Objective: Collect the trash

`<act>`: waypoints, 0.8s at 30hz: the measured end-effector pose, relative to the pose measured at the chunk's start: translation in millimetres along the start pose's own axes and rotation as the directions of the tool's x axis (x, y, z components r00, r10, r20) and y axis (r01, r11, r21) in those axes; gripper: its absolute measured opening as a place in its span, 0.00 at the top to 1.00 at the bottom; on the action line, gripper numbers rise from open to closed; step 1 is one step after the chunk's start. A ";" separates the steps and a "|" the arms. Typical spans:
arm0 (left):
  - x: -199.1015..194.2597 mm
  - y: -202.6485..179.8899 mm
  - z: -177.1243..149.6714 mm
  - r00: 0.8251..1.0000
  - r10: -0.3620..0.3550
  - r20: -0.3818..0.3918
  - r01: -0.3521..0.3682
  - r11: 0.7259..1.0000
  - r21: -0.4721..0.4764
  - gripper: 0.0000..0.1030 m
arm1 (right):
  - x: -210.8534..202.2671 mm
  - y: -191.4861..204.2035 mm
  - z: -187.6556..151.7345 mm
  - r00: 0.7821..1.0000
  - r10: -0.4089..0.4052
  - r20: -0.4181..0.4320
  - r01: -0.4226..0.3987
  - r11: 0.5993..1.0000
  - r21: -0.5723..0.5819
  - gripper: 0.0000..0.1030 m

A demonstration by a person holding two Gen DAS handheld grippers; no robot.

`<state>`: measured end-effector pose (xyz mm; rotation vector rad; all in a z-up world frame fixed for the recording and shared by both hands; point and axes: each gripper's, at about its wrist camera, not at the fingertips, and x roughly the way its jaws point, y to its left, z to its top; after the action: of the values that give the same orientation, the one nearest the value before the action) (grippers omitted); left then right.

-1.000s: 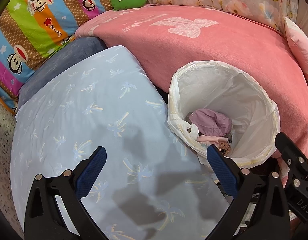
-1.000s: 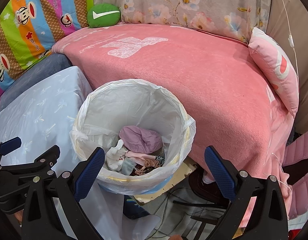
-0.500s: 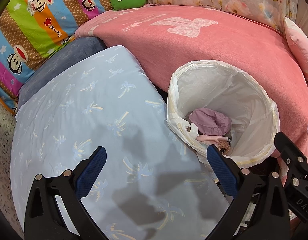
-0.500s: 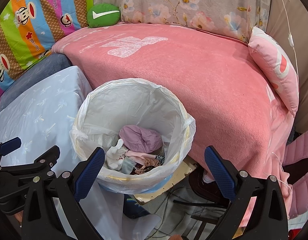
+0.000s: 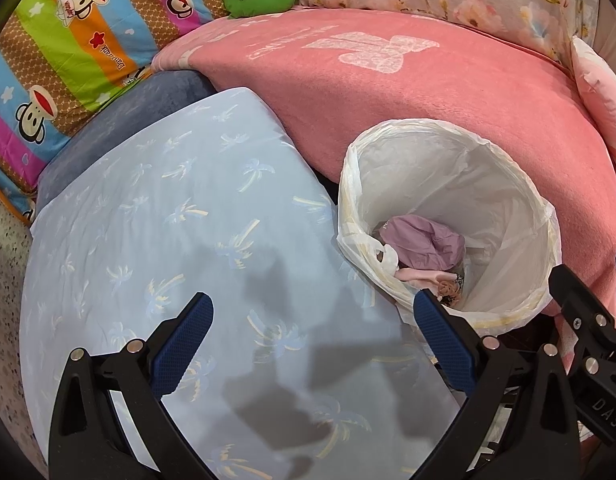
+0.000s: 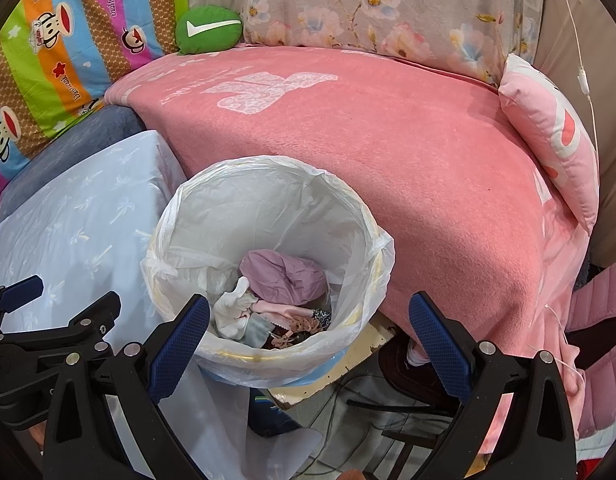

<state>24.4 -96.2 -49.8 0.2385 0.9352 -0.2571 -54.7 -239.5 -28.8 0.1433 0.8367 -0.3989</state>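
Note:
A bin lined with a white plastic bag [image 6: 276, 184] stands between the blue table and the pink couch; it also shows in the left wrist view [image 5: 504, 184]. Inside lie a crumpled purple piece [image 6: 284, 276], white tissue [image 6: 234, 312] and other scraps. My right gripper [image 6: 308, 332] is open and empty, just above the bin's near rim. My left gripper [image 5: 314, 336] is open and empty over the table, left of the bin.
A table under a light blue palm-print cloth [image 5: 160, 240] is at the left. A pink blanket [image 6: 388, 140] covers the couch behind the bin. A green cushion [image 6: 208, 30], a pink pillow [image 6: 556, 136] and cables on the floor [image 6: 368, 404] are nearby.

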 end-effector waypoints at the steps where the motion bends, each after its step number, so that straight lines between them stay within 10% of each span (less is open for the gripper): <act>1: 0.3 0.3 -0.1 1.000 0.000 -0.001 0.000 1.000 -0.001 0.07 | 0.4 1.0 -0.7 1.000 0.000 0.000 0.000 1.000 -0.001 0.06; 24: 0.3 4.4 -2.1 1.000 0.003 0.008 -0.003 1.000 -0.005 0.07 | 1.0 8.2 -1.6 1.000 0.002 -0.003 -0.002 1.000 -0.004 0.06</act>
<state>24.4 -91.4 -50.9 0.2343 0.9274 -0.2525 -51.9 -231.8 -30.9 0.1409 0.8398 -0.3950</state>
